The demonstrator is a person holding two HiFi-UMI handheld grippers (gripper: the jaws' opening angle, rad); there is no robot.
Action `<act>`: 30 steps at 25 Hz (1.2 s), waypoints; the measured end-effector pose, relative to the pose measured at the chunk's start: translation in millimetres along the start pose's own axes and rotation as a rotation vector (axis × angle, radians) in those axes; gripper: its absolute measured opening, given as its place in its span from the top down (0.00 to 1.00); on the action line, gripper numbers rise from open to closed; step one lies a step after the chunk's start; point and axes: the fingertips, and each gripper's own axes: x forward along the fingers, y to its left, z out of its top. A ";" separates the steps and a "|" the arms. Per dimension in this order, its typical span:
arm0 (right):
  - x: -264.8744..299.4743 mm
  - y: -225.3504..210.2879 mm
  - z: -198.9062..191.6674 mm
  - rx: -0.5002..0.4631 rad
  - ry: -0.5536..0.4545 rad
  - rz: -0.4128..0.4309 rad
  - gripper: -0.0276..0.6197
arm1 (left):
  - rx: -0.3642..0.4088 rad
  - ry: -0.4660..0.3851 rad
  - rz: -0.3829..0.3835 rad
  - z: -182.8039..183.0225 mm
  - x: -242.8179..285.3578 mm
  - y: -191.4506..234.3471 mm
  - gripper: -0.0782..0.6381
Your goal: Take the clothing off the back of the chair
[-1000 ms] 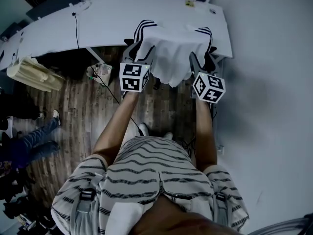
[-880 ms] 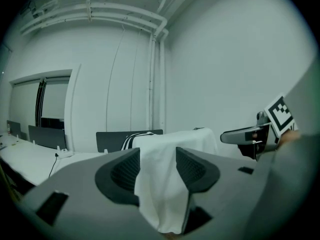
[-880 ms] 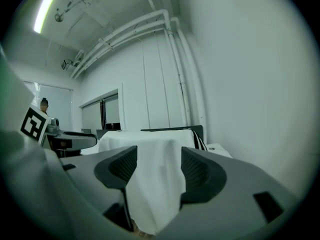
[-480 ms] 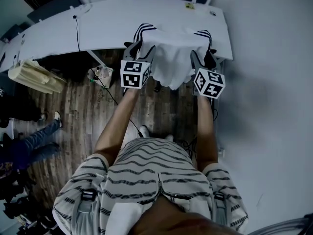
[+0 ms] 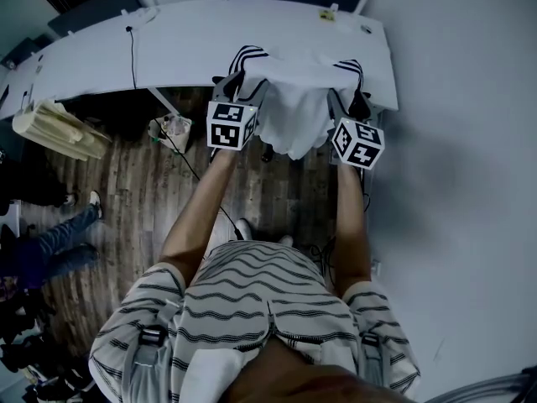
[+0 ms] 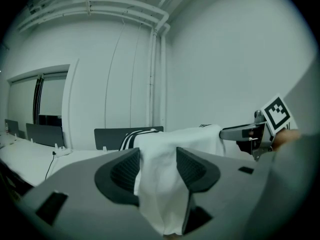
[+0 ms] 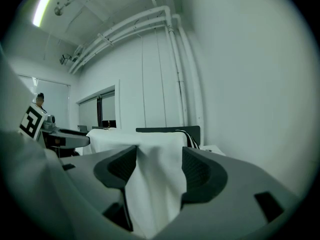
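While garment (image 5: 294,99) drapes chair back, left hand-held gripper (image 6: 157,165), right hand-held gripper (image 7: 159,167) straddle shoulders, jaws just opened wide, cloth between, unclamped, set for lift

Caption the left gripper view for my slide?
Left claw, jaws just opened, straddles a hanging fold of the white garment.

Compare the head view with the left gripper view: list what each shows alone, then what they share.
Head view only: the wooden floor, the person's arms and striped shirt, and a bystander's legs at the left.

Left gripper view only: the left gripper seen along its own jaws. They stand apart and have just been opening, and the garment hangs between them unpinched. The pipes near the ceiling show here too.

Both: the white garment with striped sleeves, the white desk, and the right gripper at the garment's far end.
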 end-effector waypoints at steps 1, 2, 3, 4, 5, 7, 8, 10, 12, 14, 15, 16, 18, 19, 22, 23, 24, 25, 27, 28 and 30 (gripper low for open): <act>0.9 -0.1 0.4 -0.002 -0.001 0.002 0.51 | 0.001 0.002 -0.001 -0.2 0.8 0.1 0.58; 1.5 0.1 0.8 -0.005 -0.002 0.003 0.51 | 0.003 0.003 -0.003 -0.2 1.4 0.1 0.58; 1.6 0.4 1.2 -0.010 -0.005 0.003 0.51 | 0.003 0.004 -0.005 0.0 1.9 0.1 0.58; 1.8 0.6 1.5 -0.013 -0.009 0.004 0.51 | 0.001 0.003 -0.007 0.4 2.5 0.3 0.58; 2.4 0.6 1.7 -0.013 -0.012 0.006 0.51 | 0.000 0.001 -0.008 1.0 3.3 0.6 0.58; 4.3 0.4 1.4 -0.005 -0.012 0.015 0.51 | -0.002 0.001 -0.010 1.6 5.0 1.3 0.58; 5.3 0.2 0.9 -0.003 -0.010 0.019 0.51 | -0.003 0.001 -0.011 1.4 5.8 1.4 0.58; 6.5 -0.7 -0.9 -0.002 -0.004 0.024 0.51 | -0.006 0.001 -0.013 0.2 7.6 0.4 0.58; 7.5 -1.0 -2.1 0.002 -0.001 0.031 0.51 | -0.007 0.000 -0.016 -0.5 9.3 -0.7 0.58; 8.5 0.2 -2.5 0.007 0.000 0.043 0.53 | -0.012 -0.002 -0.019 0.0 10.5 -0.9 0.58; 8.8 1.0 -2.6 0.008 0.001 0.048 0.54 | -0.015 -0.002 -0.021 0.1 10.9 -1.0 0.58; 9.2 1.9 -2.5 0.007 0.002 0.053 0.56 | -0.018 -0.002 -0.023 0.4 11.3 -1.1 0.58; 9.8 2.8 -1.8 0.003 0.002 0.056 0.59 | -0.023 -0.001 -0.028 1.0 12.0 -1.1 0.58; 9.8 2.6 -1.6 0.002 0.000 0.054 0.61 | -0.024 0.000 -0.031 1.0 12.2 -1.3 0.59; 8.7 0.2 -3.3 0.018 -0.009 0.049 0.68 | -0.021 0.004 -0.029 -1.4 11.4 -1.1 0.64; 8.9 -0.2 -3.9 0.025 -0.011 0.050 0.70 | -0.023 0.005 -0.026 -2.4 11.1 0.2 0.67; 9.5 -0.3 -4.3 0.029 -0.012 0.052 0.72 | -0.025 0.005 -0.023 -3.3 11.1 1.8 0.69; 10.3 -0.1 -4.4 0.030 -0.012 0.054 0.74 | -0.027 0.005 -0.020 -3.9 11.2 3.3 0.70; 11.6 0.7 -3.8 0.026 -0.011 0.056 0.79 | -0.028 0.006 -0.015 -3.9 11.7 4.9 0.73; 11.8 0.9 -3.5 0.025 -0.010 0.057 0.81 | -0.028 0.007 -0.014 -3.7 11.9 4.7 0.75; 12.0 0.9 -3.9 0.031 -0.009 0.059 0.84 | -0.029 0.009 -0.014 -3.6 12.5 3.5 0.77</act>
